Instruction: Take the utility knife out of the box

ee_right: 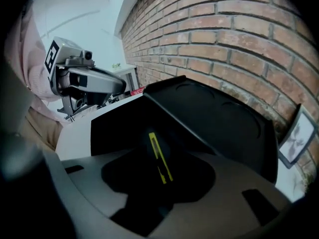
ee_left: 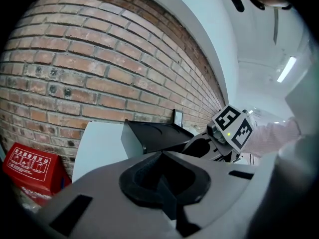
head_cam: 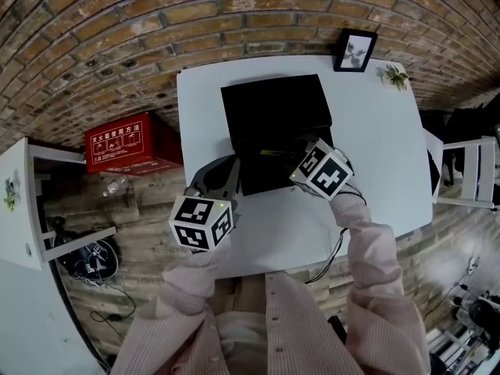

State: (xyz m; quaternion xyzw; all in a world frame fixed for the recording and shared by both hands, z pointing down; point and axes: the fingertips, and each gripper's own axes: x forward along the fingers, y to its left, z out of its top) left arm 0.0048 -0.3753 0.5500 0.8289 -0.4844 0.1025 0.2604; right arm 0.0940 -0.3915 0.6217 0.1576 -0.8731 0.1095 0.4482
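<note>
Left gripper [ee_left: 163, 188], jaws together, idles beside the box [ee_right: 214, 118] so right gripper [ee_right: 157, 193], jaws clamping the utility knife [ee_right: 158, 153], can lift.

Box [head_cam: 273, 104]: black, open, standing on the white table [head_cam: 375, 147], lid tipped back toward the brick wall [head_cam: 234, 14]
Utility knife [ee_right: 159, 156]: black body with a thin yellow strip along it
Knife's place: inside the box base, its lower end between the jaws of the right gripper [ee_right: 149, 185] (pinched or not, unclear)
</note>
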